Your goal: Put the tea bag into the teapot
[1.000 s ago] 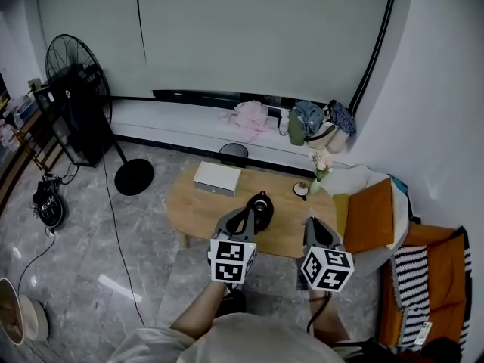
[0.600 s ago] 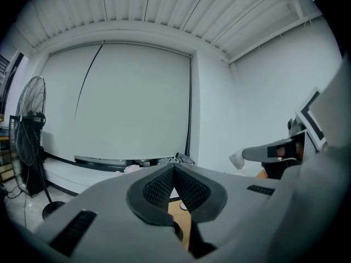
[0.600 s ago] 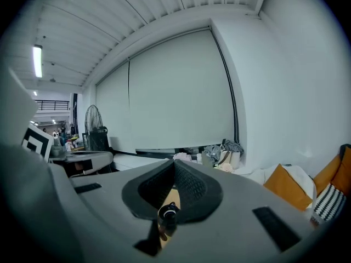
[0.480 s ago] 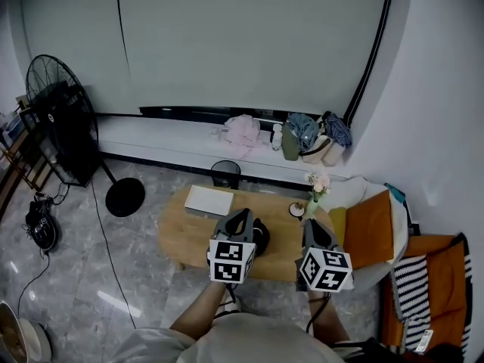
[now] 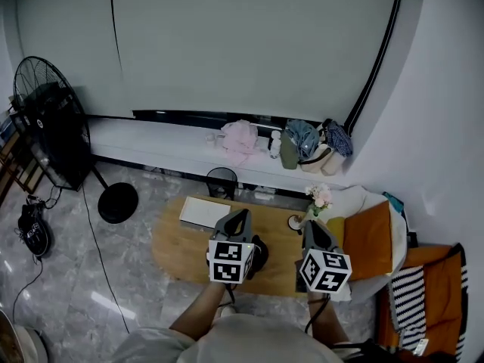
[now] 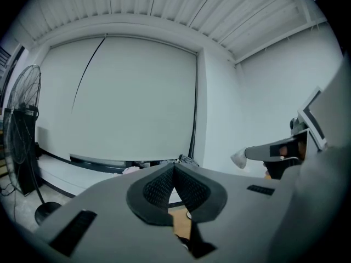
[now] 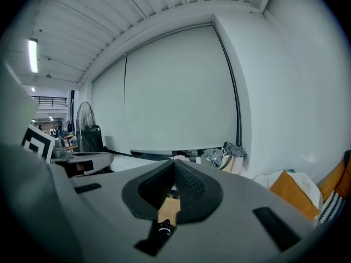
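Wooden table (image 5: 175,249), black teapot (image 5: 260,252) on it, left claw (image 5: 241,215) and right claw (image 5: 310,224) above, both pressed together, empty

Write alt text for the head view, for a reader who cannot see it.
Seen from above, a person holds the left hand-held gripper and right hand-held gripper, both shut and empty, before a low wooden table bearing a black teapot, a white box and a vase of flowers.

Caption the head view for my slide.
Left claw and right claw, both shut, empty, held before a wooden table with black teapot and white box.
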A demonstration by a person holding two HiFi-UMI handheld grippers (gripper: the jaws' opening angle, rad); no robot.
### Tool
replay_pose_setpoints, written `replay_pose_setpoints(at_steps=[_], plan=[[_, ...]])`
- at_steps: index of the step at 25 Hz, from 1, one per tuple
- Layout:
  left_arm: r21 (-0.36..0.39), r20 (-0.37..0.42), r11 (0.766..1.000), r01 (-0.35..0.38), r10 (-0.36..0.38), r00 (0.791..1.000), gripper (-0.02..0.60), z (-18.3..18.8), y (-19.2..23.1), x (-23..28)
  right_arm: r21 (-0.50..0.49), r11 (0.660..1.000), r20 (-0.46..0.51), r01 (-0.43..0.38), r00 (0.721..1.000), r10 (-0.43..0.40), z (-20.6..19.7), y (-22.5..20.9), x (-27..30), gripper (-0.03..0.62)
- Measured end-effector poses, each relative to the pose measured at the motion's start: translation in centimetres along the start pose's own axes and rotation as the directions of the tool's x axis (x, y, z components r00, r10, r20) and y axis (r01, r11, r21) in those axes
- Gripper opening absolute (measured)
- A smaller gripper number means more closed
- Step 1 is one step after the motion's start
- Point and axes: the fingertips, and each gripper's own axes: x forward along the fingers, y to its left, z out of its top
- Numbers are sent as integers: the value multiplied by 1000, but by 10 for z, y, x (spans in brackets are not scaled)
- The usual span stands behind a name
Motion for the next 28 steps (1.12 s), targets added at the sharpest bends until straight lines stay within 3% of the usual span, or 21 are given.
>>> replay_pose_setpoints(at_steps=[8, 17, 28], plan=[[-35, -30, 999, -37, 36, 999, 6, -14, 21, 15, -4, 1000, -42, -15, 999, 15, -8, 2, 26, 34], [-27, -61, 995, -99, 98, 993, 5, -17, 26, 26, -9, 995, -78, -103, 992, 102, -4, 1, 59, 34], [-72, -108, 984, -163, 155, 982, 5, -40, 34, 30, -14, 986, -134, -165, 978, 162, -19, 8, 76, 34]])
